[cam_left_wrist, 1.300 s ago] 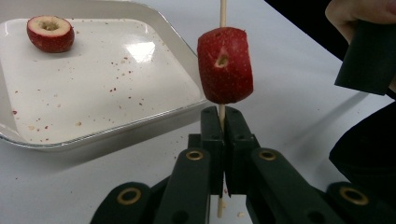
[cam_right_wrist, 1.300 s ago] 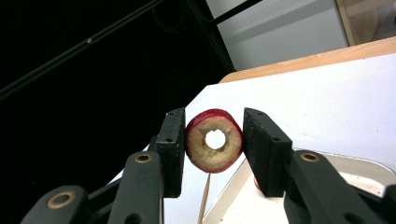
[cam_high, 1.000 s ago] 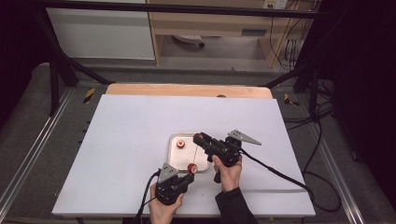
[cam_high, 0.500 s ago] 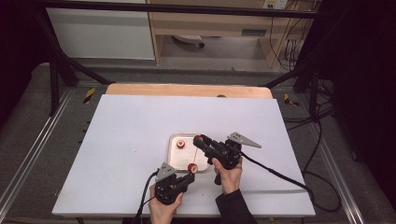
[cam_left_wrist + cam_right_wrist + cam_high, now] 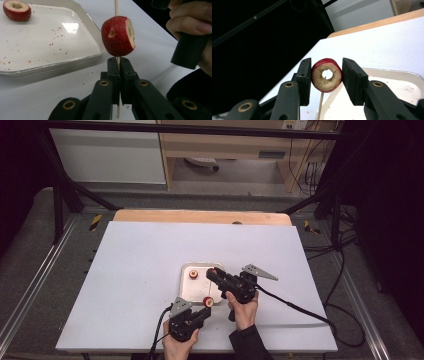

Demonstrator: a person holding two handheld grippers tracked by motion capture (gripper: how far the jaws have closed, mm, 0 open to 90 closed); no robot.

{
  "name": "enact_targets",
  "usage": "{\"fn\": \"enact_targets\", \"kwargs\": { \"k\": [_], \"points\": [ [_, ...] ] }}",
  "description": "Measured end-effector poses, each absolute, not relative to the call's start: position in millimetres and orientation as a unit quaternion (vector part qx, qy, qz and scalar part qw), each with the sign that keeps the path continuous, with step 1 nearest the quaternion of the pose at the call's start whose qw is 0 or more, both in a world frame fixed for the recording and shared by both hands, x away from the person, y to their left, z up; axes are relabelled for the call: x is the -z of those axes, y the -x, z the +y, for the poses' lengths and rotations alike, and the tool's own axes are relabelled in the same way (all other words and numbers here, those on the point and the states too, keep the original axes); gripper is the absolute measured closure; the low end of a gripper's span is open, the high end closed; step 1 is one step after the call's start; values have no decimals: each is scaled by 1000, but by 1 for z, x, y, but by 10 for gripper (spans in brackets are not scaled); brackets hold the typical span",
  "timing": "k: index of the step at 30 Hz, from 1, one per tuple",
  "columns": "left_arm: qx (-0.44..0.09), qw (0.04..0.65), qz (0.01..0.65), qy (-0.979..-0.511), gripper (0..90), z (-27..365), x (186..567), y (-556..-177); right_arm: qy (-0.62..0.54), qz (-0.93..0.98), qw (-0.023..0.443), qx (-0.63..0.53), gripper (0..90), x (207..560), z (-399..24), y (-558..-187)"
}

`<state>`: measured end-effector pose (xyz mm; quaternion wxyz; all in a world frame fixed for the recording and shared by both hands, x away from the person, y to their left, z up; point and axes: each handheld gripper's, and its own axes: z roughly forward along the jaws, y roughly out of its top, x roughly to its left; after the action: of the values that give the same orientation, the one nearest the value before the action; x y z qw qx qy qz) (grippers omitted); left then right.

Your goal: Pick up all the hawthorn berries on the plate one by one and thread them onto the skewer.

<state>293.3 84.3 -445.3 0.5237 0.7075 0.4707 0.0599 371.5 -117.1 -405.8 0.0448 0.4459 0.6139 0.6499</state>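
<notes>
red fruit ring [image 5: 327,75] between right gripper [image 5: 325,81] jaws | above skewer [image 5: 320,106]

left tool [image 5: 202,309]: black, brass rivets | right tool [image 5: 214,275]: black | dark sleeve [image 5: 247,342]

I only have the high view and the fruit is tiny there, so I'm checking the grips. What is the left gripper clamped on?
Observer: The left gripper is shut on a thin wooden skewer, not on fruit. A red fruit piece is threaded on it just above the jaws.
Operator: And the right one?
Observer: The right gripper holds a red fruit ring by its skin, with the cored hole facing that gripper's camera.
Operator: Is the skewer through that hole yet?
Observer: Not yet. In the right gripper view the skewer shows below the ring and the hole looks clear.
</notes>
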Motion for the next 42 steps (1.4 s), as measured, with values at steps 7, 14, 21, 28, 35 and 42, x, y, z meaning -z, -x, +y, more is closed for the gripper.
{"fn": "enact_targets", "kwargs": {
  "k": [7,14,21,28,35,42],
  "points": [
    [-67,533,482,-692,881,87,437,-299,-441,621,21,-647,615,409,-115,-368],
    [-73,529,476,-698,882,86,439,-305,-442,634,19,-634,615,408,-116,-365],
    [-86,512,471,-714,883,87,435,-312,-439,651,6,-619,615,417,-112,-363],
    [-101,503,458,-726,882,98,441,-312,-431,662,12,-613,490,416,-113,-366],
    [-124,483,450,-741,881,117,444,-307,-419,697,42,-581,240,412,-121,-374],
    [-145,459,442,-757,880,139,442,-305,-410,738,55,-534,118,408,-128,-385]
  ]
}}
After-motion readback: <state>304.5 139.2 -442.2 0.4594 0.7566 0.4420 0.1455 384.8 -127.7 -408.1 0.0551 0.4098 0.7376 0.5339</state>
